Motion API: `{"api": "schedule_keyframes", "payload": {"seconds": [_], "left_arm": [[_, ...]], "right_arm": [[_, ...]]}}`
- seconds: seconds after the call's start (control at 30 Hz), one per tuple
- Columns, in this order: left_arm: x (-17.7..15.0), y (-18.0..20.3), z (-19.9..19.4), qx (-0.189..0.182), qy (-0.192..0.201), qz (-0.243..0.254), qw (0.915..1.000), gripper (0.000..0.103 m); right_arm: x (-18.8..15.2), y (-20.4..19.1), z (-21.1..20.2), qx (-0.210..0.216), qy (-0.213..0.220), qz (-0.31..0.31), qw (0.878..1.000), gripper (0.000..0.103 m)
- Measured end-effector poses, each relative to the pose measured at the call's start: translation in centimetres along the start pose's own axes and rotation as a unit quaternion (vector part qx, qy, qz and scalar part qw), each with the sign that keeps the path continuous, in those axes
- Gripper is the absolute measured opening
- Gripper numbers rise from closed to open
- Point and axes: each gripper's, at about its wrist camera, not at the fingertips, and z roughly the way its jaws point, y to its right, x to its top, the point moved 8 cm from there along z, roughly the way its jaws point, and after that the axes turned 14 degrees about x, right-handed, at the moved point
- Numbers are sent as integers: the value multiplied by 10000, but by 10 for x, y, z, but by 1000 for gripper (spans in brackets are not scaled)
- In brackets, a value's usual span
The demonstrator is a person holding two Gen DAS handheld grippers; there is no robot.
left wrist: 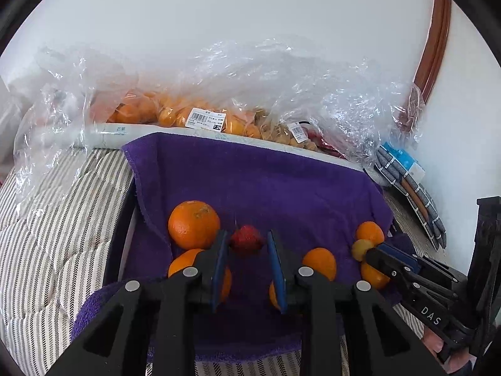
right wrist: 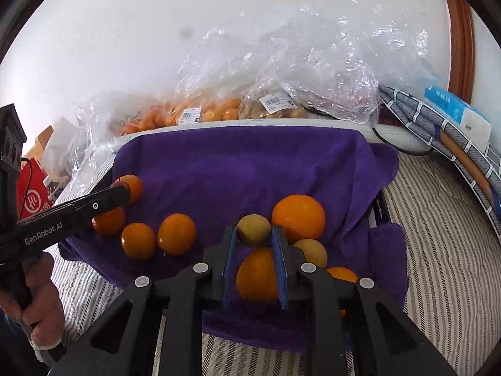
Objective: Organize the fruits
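Note:
A purple towel (left wrist: 266, 181) lines a tray on a striped bed and holds several oranges. My left gripper (left wrist: 247, 241) is shut on a small red fruit (left wrist: 246, 240), with a large orange (left wrist: 193, 224) just to its left. My right gripper (right wrist: 254, 232) is shut on a yellow-green fruit (right wrist: 253, 229), beside a large orange (right wrist: 299, 217). The same fruit (left wrist: 362, 248) shows at the right gripper's tips in the left wrist view. The left gripper's tips (right wrist: 123, 189) show at the left of the right wrist view, the red fruit hidden there.
Clear plastic bags (left wrist: 219, 94) of small oranges and other fruit lie behind the towel against a white wall. Folded grey checked cloth (right wrist: 438, 131) and a blue-white packet (right wrist: 454, 109) lie at the right. A red box (right wrist: 31, 194) sits at the far left.

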Motion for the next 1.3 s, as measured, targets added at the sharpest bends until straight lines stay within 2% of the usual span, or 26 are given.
{"api": "schedule_keyframes", "payload": {"seconds": [0.03,0.1,0.27,0.37,0.43,0.63,0.73,0.8,0.83,0.87,0.97,1.3], "left_arm": [[0,0,-1,17,55,18,10000,37],[1,0,-5,108,148,70,9998,43],[2,-1,-28,372,188,264,9988,43],[2,-8,-63,470,313,203,9982,45],[0,-12,-91,627,366,216,9971,61],[-13,-14,-177,751,677,259,9945,77],[-25,-14,-215,751,790,229,9938,85],[-32,-14,-231,788,810,204,9934,90],[-35,-12,-238,806,810,215,9932,91],[-37,-12,-244,829,824,224,9929,91],[-42,-9,-260,914,901,317,9912,91],[-44,-4,-285,989,1020,389,9891,92]], "right_arm": [[0,0,-2,32,23,39,10000,24],[0,1,-7,29,103,82,9999,24],[7,-5,-36,-168,338,180,9991,26],[6,-15,-71,-414,408,276,9979,34],[3,-23,-95,-517,409,287,9974,39],[-13,-58,-180,-814,581,238,9947,55],[-26,-70,-213,-908,542,300,9939,55],[-34,-75,-231,-1000,574,321,9928,65],[-38,-79,-241,-1016,613,284,9925,79],[-41,-82,-247,-1023,665,242,9922,86],[-48,-92,-269,-1158,824,105,9898,93],[-54,-104,-296,-1178,973,196,9881,97]]}}
